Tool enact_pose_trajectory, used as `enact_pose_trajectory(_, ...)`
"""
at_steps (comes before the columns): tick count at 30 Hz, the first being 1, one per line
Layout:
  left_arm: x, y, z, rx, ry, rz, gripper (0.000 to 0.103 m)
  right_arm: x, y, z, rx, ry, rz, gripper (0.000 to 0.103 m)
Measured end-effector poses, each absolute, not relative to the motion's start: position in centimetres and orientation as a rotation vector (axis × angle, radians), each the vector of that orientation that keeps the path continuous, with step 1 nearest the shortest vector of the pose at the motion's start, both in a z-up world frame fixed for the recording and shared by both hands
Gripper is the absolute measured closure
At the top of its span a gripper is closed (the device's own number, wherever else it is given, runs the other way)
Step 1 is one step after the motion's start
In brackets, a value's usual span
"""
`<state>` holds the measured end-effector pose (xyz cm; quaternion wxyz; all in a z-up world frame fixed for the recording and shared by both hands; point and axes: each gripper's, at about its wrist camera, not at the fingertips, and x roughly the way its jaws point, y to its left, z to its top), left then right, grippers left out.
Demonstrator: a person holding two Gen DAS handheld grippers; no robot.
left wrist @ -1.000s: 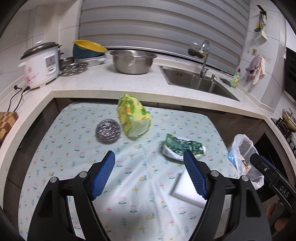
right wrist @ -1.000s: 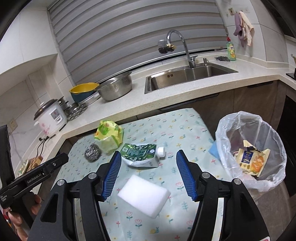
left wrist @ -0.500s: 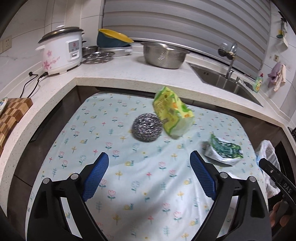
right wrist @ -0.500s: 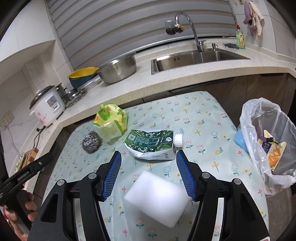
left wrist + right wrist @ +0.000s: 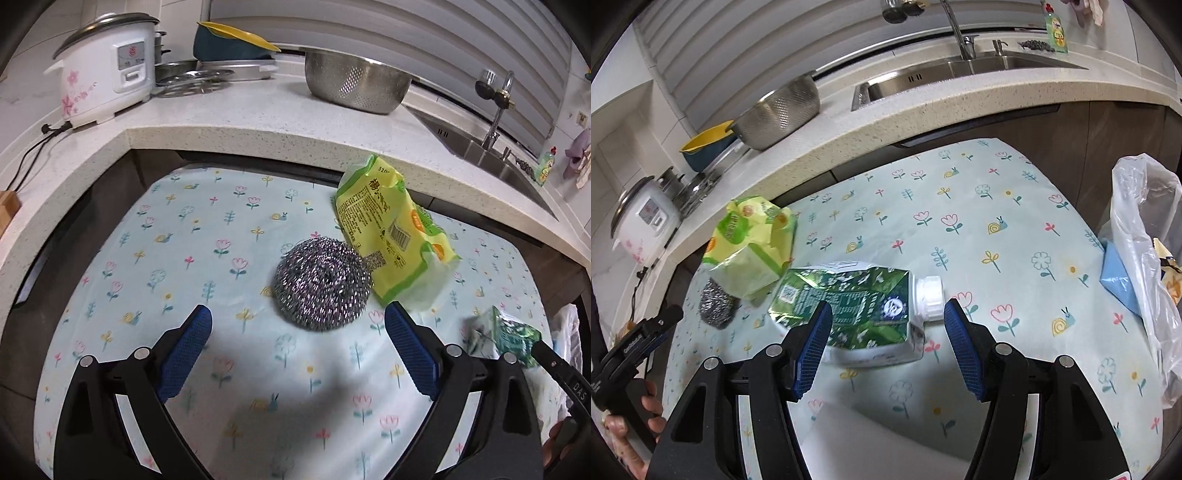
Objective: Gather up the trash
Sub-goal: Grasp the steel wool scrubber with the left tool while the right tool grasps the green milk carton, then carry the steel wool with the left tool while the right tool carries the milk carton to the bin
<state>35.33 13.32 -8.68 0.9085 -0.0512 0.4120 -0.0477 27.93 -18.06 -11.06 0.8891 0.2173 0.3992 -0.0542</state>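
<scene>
A crushed green carton (image 5: 849, 306) with a white cap lies on the flowered table; my right gripper (image 5: 886, 343) is open just above its near edge, the jaws on either side of it. The carton also shows at the right of the left wrist view (image 5: 498, 339). A steel wool ball (image 5: 321, 282) lies just ahead of my open left gripper (image 5: 297, 350), with a yellow-green snack bag (image 5: 395, 232) touching it behind right. Both show in the right wrist view, the ball (image 5: 716, 302) and the bag (image 5: 753, 243). A bin lined with a clear bag (image 5: 1141, 258) stands at the table's right edge.
A white sponge block (image 5: 879, 443) lies under my right gripper. A blue cloth (image 5: 1115, 280) sits by the bin. The countertop (image 5: 258, 122) behind holds a rice cooker (image 5: 107, 70), a steel colander (image 5: 358, 85) and a sink (image 5: 960, 74).
Both grippers moved forward and lower. The left came close to the steel wool ball; the right passed over the sponge block and reached the green carton.
</scene>
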Motion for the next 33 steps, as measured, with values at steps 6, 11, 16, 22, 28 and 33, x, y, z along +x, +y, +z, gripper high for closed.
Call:
enact_pose_trajectory(6,38.4,11.9,-11.2,-0.101,0.903,-0.117,0.011,29.3,-18.1,-12.0,0.449,0.89,-0.097,0.041)
enact_pose_trajectory(11,40.0,11.7,-12.4,-0.109,0.921,-0.118,0.012,29.6,-18.2,-12.6,0.483,0.911,-0.081,0.042)
enact_pose_trajectory(16,40.0,11.8,-12.5,-0.123,0.932,-0.144,0.031,29.2,-18.4,-12.4,0.506,0.893,-0.061,0.049)
enact_pose_trajectory(22,37.0,11.1,-11.1,-0.108,0.894,-0.179,0.033,28.1,-17.7,-11.8,0.482,0.874,-0.062,0.051)
enact_pose_trajectory(28,33.4,10.5,-8.9,-0.132,0.873,-0.211,0.033,26.0,-17.7,-10.3,0.49,0.836,-0.061,0.055)
enact_pose_trajectory(33,30.7,9.0,-6.9,-0.133,0.859,-0.246,0.033,23.6,-18.9,-8.5,0.515,0.797,-0.076,0.056)
